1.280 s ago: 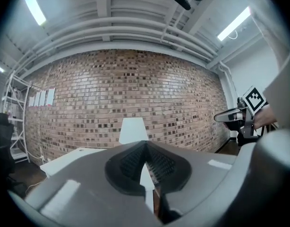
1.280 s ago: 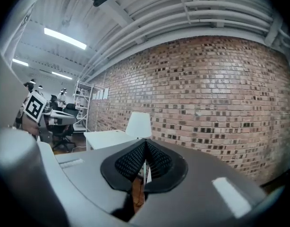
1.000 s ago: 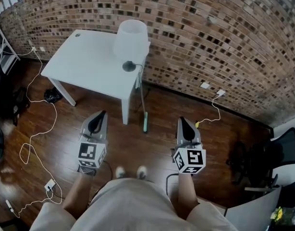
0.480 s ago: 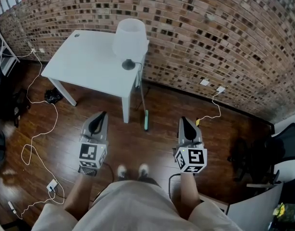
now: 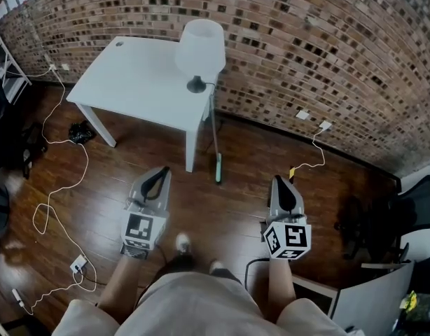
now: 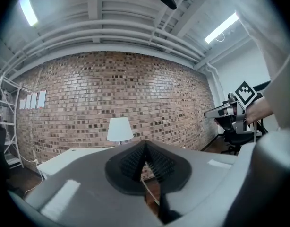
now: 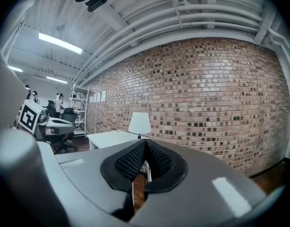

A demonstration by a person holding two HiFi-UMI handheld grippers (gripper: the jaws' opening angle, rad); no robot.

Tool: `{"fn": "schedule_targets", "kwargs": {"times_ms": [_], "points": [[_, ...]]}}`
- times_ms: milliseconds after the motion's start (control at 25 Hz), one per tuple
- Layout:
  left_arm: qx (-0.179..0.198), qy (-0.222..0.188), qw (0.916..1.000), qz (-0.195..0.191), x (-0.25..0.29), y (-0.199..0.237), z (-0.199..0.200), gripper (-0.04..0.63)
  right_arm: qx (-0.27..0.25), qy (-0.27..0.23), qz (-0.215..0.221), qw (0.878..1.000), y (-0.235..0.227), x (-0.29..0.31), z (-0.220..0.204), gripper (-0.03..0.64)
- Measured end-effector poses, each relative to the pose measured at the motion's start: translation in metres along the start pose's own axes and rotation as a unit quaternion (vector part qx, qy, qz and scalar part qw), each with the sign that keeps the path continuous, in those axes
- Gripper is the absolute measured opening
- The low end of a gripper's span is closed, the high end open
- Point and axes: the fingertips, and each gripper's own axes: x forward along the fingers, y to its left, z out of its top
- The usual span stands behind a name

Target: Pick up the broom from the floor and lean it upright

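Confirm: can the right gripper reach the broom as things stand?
Probably not yet: bare floor leaves the way free, but the broom leans at the table well ahead of the right gripper, fingers shut.

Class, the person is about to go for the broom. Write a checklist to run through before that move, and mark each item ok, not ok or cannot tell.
1. Broom in view, by the table leg: ok.
2. Broom flat on the floor, not already leaning: cannot tell.
3. Left gripper empty: ok.
4. Right gripper empty: ok.
5. Fingers open for a grasp: not ok, both pairs are shut.
6. Lamp upright on the table, near the edge above the broom: ok.
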Motion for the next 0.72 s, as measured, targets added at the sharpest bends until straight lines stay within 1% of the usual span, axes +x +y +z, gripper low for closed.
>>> {"fn": "schedule_targets", "kwargs": {"times_ms": [80,240,360,520,640,720], "points": [[0.004,0.004,1.0,0.001,-0.009,-0.009,-0.001,0.0,0.002,0.001,0.0,1.0,-0.002,-0.012,-0.002,0.012],[-0.002,0.014,0.9999,0.001,-0.034,-0.035,-0.001,0.0,0.004,0.007,0.007,1.0,-0.002,-0.045,-0.011,0.012],[0.011,0.016,0.9998,0.005,-0.057,-0.06,-0.004,0.0,0.01,0.006,0.015,1.0,-0.002,-0.075,-0.021,0.012],[0.008,0.02,0.9996,0.017,-0.098,-0.112,-0.008,0.0,0.008,0.005,0.032,0.999,-0.007,-0.132,-0.036,0.012],[0.006,0.024,0.9994,0.025,-0.13,-0.155,-0.006,0.0,0.019,-0.001,0.036,0.999,-0.016,-0.177,-0.046,0.012],[0.001,0.018,0.9992,0.037,-0.153,-0.18,-0.001,0.0,0.027,0.001,0.042,0.999,-0.024,-0.205,-0.052,0.012]]}}
